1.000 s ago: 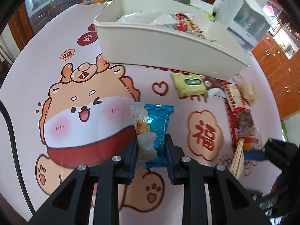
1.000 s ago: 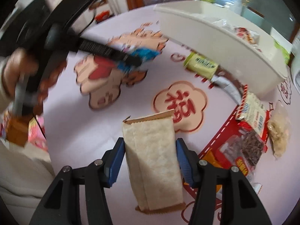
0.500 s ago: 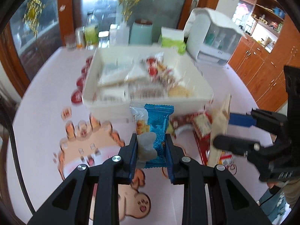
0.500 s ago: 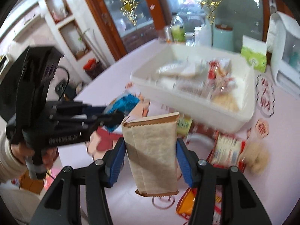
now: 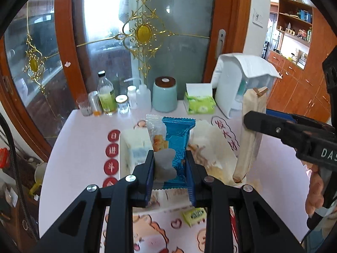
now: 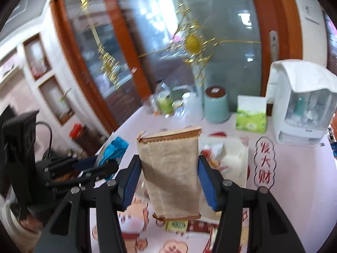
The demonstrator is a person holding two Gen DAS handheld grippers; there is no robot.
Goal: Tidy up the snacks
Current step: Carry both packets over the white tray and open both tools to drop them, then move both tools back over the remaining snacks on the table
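My left gripper (image 5: 170, 168) is shut on a blue snack packet (image 5: 177, 145) and holds it up above the white snack tray (image 5: 123, 147). My right gripper (image 6: 169, 181) is shut on a tan paper snack packet (image 6: 170, 172), also held over the tray (image 6: 236, 160). In the left wrist view the tan packet (image 5: 250, 130) hangs upright at the right, pinched by the right gripper (image 5: 250, 118). In the right wrist view the blue packet (image 6: 114, 149) and left gripper (image 6: 99, 168) are at the left. The tray holds several wrapped snacks.
A yellow-green snack (image 5: 194, 215) lies on the cartoon tablecloth in front of the tray. At the table's far edge stand bottles and jars (image 5: 107, 99), a teal canister (image 5: 164, 94), a green tissue box (image 5: 199, 102) and a white appliance (image 5: 238, 86). Glass doors are behind.
Both grippers have risen and moved forward with their packets, from low over the tablecloth to above the tray. The views now tilt up toward the glass doors.
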